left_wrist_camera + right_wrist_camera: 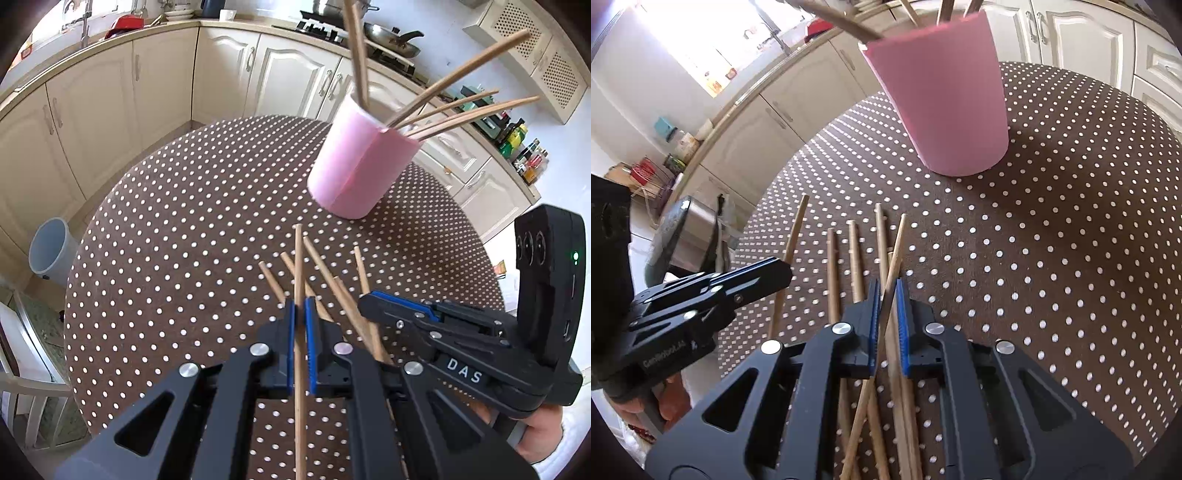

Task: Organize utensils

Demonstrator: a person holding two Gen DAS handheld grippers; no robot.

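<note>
— Chopsticks everywhere on that dotted table [166, 229]. What has the left gripper [300, 314] got?
— One chopstick [298, 280], low centre of its view, pads clamped on it, the stick running up past the fingertips.
— And to the right of it?
— Loose chopsticks [332, 280] on the cloth, then the right gripper [887, 295] coming in from the lower right, its jaws pressed together on another chopstick [897, 243].
— The cup?
— Pink cup [360, 166], upper right of the left view, standing on the table with several sticks fanning out of it.
</note>
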